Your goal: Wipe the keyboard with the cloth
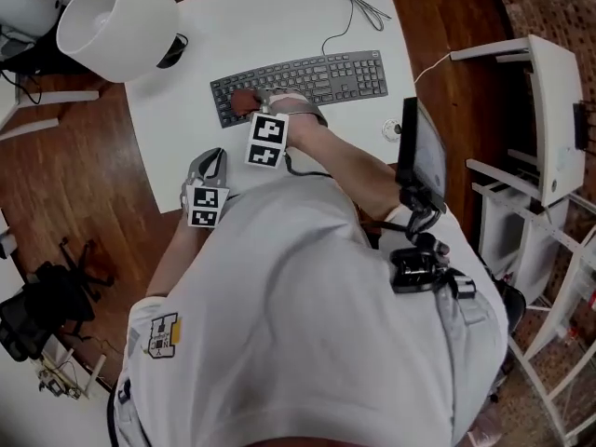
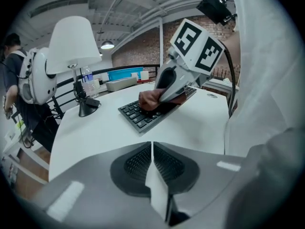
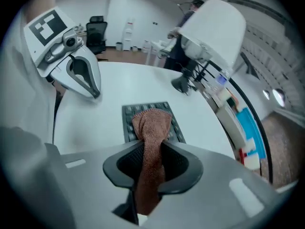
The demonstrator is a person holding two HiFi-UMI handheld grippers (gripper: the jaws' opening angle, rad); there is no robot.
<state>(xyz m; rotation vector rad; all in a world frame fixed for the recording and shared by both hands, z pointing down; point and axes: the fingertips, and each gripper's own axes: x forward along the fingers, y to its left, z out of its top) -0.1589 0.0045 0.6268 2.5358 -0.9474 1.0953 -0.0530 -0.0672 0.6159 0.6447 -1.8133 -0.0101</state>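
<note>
Cloth (image 3: 151, 128), a reddish-brown terry rag, is bunched into a thick fold and lies on the left end of the keyboard (image 1: 307, 80), its loose end drooping onto the keys there. It looks soft, light and limp, so it probably needs to be held by a gathered fold, as it is now, or it would flop and trail. The keyboard is a dark, flat, full-size board lying on a white table (image 1: 279, 17), with a thin cable running from its far edge. It appears stiff but light, and it may slide on the smooth tabletop under a sideways push. The keys would likely give under pressure, so a light stroke suits it.

The right gripper (image 1: 251, 101) is angled steeply down over the keyboard's left end. Its jaws are clamped on the cloth and stand only as far apart as the wad is thick. The rag runs back between the pads and sticks out past the tips, so the fabric, not the jaws, seems to meet the keys.

The left gripper (image 1: 214, 155) hangs on the near side of the keyboard's left end, clear of it. Its jaws are pressed together with nothing between them. A white lamp (image 1: 116, 26) stands beyond the keyboard's left end.
</note>
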